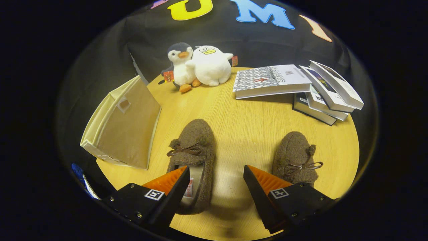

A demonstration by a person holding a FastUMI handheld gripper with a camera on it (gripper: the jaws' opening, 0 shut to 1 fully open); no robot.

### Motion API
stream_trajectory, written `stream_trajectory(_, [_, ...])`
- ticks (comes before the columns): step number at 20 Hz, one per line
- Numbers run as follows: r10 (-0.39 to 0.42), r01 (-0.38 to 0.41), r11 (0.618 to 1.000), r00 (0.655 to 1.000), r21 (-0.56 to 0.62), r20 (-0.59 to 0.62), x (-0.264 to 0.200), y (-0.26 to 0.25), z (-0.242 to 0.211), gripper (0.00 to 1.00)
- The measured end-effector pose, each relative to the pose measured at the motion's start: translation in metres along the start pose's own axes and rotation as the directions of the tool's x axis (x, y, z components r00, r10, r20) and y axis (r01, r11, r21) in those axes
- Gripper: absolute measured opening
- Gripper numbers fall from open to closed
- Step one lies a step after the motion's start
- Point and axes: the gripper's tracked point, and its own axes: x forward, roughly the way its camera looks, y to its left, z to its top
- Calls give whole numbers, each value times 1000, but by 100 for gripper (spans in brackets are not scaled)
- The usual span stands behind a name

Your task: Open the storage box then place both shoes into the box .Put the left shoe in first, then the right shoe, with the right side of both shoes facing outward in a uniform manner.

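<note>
Hand-held gripper [216,177]: fingers spread, holding nothing.
Left shoe [194,157]: lower centre, toe pointing away, heel under one finger.
Right shoe [294,157]: lower right, parallel, near table [247,124] edge.
Storage box [125,125]: left, overhanging edge.
Room: bare wood between shoes.

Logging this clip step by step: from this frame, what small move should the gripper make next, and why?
Probably swing toward the beige fabric storage box, since it looks folded flat and unopened. The gripper is open and holds nothing, with the left slipper partly between its fingers and the right slipper on the table.
</note>
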Motion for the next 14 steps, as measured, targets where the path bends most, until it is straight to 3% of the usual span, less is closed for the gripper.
stream_trajectory(2, [-15, 14, 1000, 1000, -8, -22, 13, -2, -2, 97])
stream_trajectory(6, [-14, 14, 1000, 998, -2, -63, 37, -1, 0, 80])
stream_trajectory(7, [13, -13, 1000, 998, 1, -64, 42, 7, 1, 52])
stream_trajectory(8, [25, -27, 1000, 997, -15, -77, 41, 13, 2, 47])
stream_trajectory(10, [10, -16, 996, 998, -87, -69, 39, 16, 5, 2])
stream_trajectory(14, [31, -36, 991, 999, -126, -40, 25, 29, 16, 0])
